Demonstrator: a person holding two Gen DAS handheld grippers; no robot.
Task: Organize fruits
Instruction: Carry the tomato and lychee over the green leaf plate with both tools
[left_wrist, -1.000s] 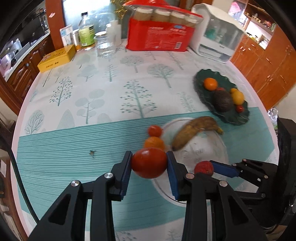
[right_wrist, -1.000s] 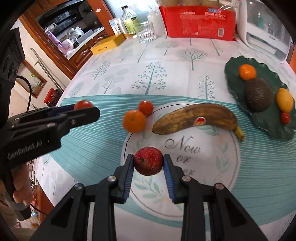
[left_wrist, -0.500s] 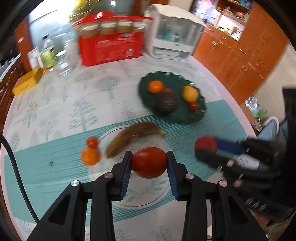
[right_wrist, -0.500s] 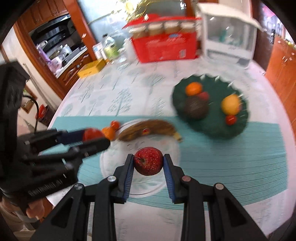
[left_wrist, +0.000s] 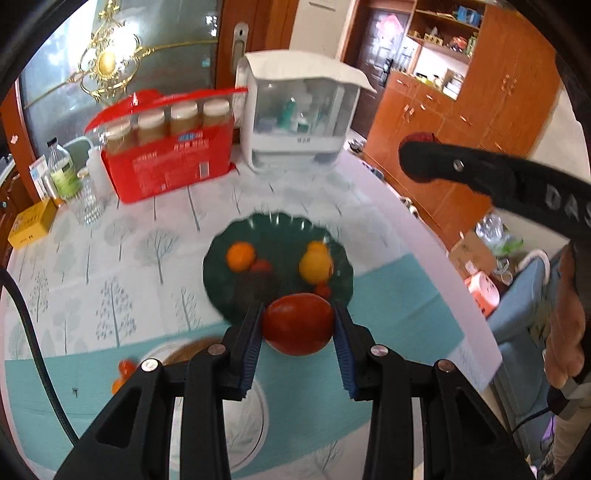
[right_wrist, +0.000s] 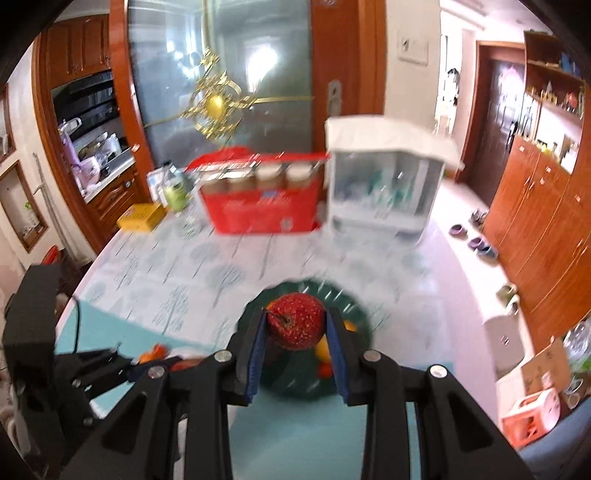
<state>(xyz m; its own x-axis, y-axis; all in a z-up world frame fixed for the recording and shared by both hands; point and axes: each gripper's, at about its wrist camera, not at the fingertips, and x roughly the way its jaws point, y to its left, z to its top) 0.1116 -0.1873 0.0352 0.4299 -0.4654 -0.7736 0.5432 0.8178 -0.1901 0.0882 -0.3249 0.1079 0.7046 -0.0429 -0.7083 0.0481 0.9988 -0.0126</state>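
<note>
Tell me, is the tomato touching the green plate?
Apart. The left wrist view shows the tomato pinched in the left tool, lifted above the green plate.

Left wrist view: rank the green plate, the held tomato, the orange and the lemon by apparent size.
1. green plate
2. tomato, though nearness to the camera enlarges it
3. lemon and orange, too alike to rank
</note>
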